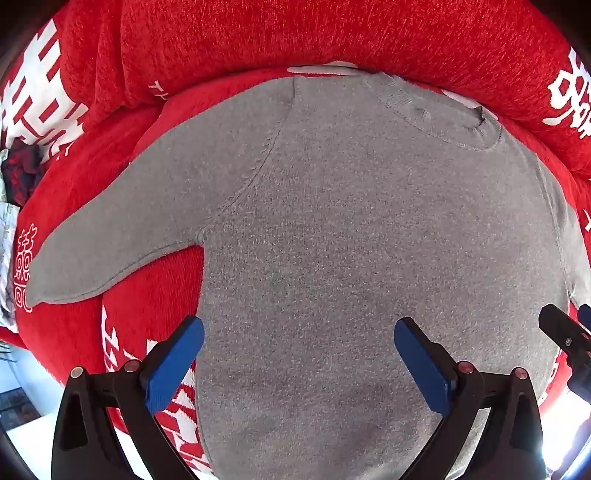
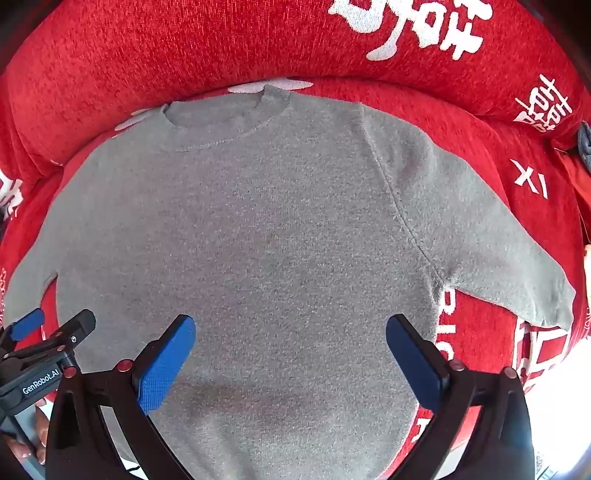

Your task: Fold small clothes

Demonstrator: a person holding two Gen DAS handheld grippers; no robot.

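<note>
Nearest the lenses, both grippers hang over the lower body of the sweater [image 2: 258, 236], and each is spread wide with nothing between its blue fingers [image 2: 166, 362]: the left gripper [image 1: 299, 354] above the hem's left half, the right gripper [image 2: 291, 350] beside it, close enough that each shows at the edge of the other's view. The sweater lies flat and face up on a red sofa cover [image 2: 498, 184] printed with white characters, its 2 sleeves spread out to the sides and its collar [image 2: 225, 122] at the far end against the backrest. It looks like a soft, light, slightly fuzzy knit that should drape and bunch, not slide, so pinching a hem corner or a sleeve cuff [image 1: 40, 284] would probably hold best. Red cover shows beyond both sleeves, leaving room to fold inward; the backrest [image 1: 332, 33] closes off the far side.
</note>
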